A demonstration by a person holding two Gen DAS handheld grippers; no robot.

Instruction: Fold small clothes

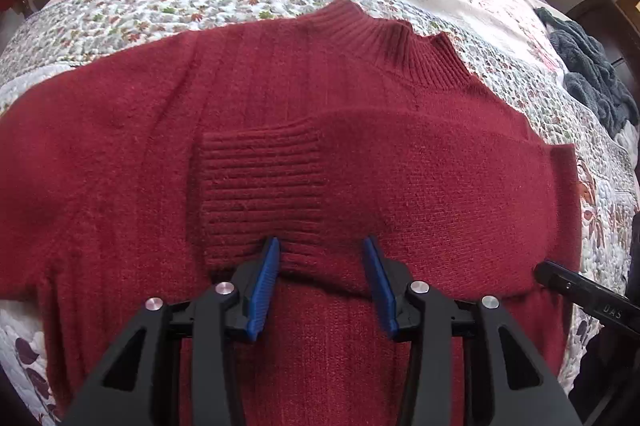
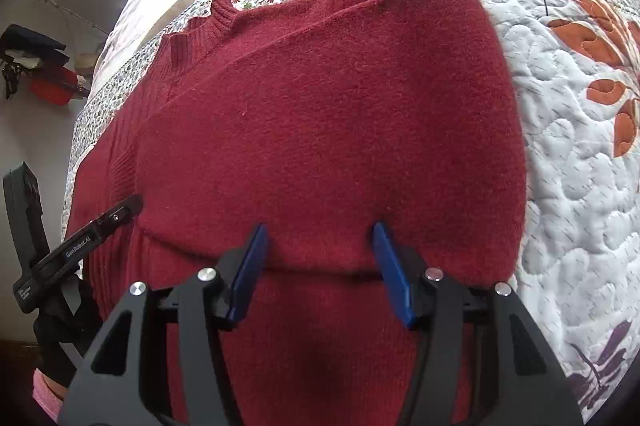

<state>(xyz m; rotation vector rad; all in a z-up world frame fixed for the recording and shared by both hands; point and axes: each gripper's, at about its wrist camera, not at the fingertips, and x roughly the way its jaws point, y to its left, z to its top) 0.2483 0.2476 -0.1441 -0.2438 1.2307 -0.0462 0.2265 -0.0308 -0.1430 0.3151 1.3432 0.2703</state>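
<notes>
A dark red knitted sweater [image 1: 280,98] lies spread flat on a bed covered by a white quilt [image 1: 168,2] printed with small flowers and larger orange and purple leaves. The sweater's ribbed collar [image 1: 384,42] points toward the far side of the bed. One sleeve [image 1: 400,170] is folded in across the chest, and its ribbed cuff [image 1: 260,194] rests near the middle of the body. The other sleeve stretches off toward the left edge of the left wrist view. The left gripper [image 1: 320,246] sits low over the sweater with its two blue fingers [image 1: 266,278] spread apart; the tips straddle the near edge of the folded cuff without clamping it. In that view, the black tip of the right gripper [image 1: 576,286] shows at the right, beside the fold of the sleeve. The right gripper [image 2: 320,230] is also open, its blue fingers [image 2: 394,274] apart and reaching to the near edge of the folded sleeve, close to the sweater's right side. Seen from the right wrist, the left gripper [image 2: 100,222] enters from the left, its tip at the sleeve's edge. A heap of dark grey fabric [image 1: 592,66] lies well apart on the far right of the bed.
</notes>
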